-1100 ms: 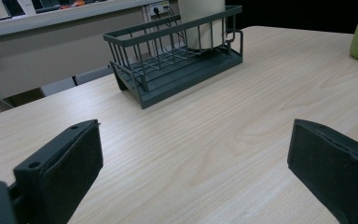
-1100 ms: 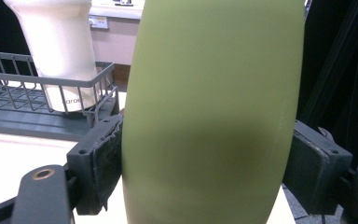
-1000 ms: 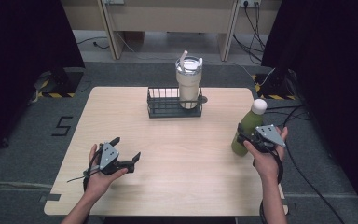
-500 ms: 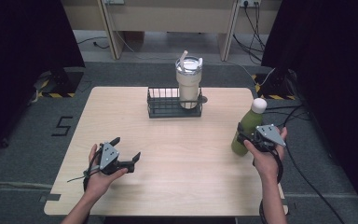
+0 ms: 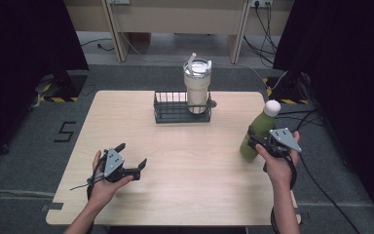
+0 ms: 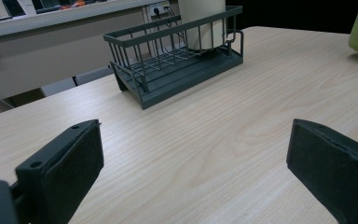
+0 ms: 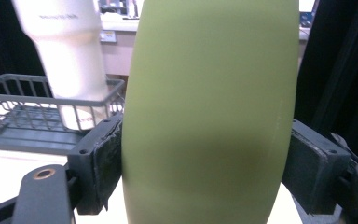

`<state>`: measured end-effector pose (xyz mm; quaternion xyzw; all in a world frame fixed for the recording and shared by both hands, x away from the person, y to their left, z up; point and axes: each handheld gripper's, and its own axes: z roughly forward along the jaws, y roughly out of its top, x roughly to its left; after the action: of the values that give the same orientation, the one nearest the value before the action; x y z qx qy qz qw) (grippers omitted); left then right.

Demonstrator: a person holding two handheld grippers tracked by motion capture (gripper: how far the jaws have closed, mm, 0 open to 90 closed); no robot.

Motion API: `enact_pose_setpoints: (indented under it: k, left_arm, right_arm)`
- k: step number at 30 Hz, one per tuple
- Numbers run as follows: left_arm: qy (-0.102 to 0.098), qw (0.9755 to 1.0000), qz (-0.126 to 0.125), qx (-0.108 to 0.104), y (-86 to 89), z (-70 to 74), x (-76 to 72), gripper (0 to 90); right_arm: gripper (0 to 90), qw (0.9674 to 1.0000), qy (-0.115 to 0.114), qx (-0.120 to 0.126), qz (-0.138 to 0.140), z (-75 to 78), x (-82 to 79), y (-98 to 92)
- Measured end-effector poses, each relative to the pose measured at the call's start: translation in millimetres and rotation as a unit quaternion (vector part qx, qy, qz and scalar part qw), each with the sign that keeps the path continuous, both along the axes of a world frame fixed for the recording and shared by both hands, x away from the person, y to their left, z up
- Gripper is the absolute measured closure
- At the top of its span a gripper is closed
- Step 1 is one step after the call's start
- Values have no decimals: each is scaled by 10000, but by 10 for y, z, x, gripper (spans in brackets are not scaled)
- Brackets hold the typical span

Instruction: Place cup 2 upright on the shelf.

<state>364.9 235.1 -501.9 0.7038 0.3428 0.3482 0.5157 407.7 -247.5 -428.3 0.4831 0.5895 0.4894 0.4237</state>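
High view: my right gripper (image 5: 256,144) stays clamped on the green bottle (image 5: 256,137) at four o'clock; left gripper (image 5: 132,160) unmoved, jaws apart.

A floor marking (image 5: 66,132), seemingly "5", beside the table.

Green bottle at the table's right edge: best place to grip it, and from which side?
Grip the green bottle on its smooth, straight mid-body, below the white cap, coming level from the table's right edge. It stands upright with that side free. The right tool already does this: its pads press on opposite sides of the body.
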Motion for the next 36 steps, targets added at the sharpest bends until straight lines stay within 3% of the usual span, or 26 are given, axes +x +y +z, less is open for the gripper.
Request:
enact_pose_setpoints:
  k: [10, 22, 36]
  left_arm:
    - [-25, 10000, 6, 7, 11, 12, -11, 32]
    - [-42, 10000, 32, 3, 32, 16, -21, 34]
    - [-56, 9999, 95, -11, 77, 25, -52, 37]
  right_arm:
    - [223, 9992, -279, 110, 275, 198, 11, 243]
    - [223, 9973, -382, 230, 583, 297, 146, 566]
    - [223, 9945, -450, 185, 929, 394, 327, 951]
